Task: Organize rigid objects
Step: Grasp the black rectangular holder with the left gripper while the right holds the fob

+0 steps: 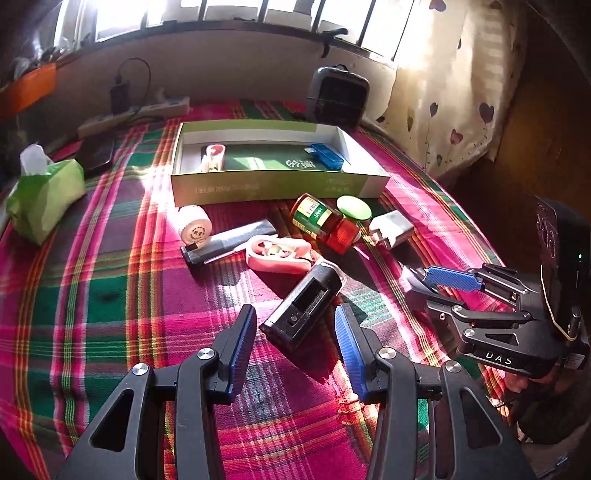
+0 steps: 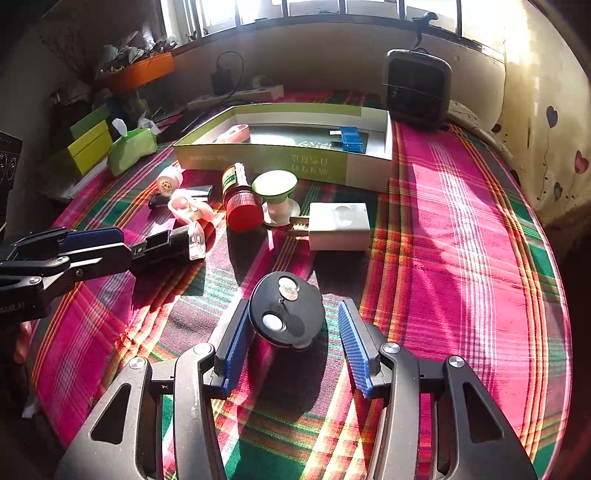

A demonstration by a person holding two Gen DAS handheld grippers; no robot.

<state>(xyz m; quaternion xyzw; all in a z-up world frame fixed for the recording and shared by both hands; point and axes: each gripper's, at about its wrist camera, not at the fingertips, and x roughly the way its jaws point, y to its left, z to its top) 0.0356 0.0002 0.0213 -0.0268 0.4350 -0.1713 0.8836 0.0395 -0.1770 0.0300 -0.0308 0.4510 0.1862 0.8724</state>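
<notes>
My right tongs (image 2: pixel 290 343) straddle the stiff, light black round case (image 2: pixel 286 314), unclamped; grip its flanks. Left tongs (image 1: pixel 295 343) open.

Hard sunlight pours through the barred window (image 1: pixel 258 14) — blown-out glare there. Long dark shadows stripe the pink-and-green plaid cloth (image 2: pixel 461 240); fisheye edges bend and darken.
</notes>
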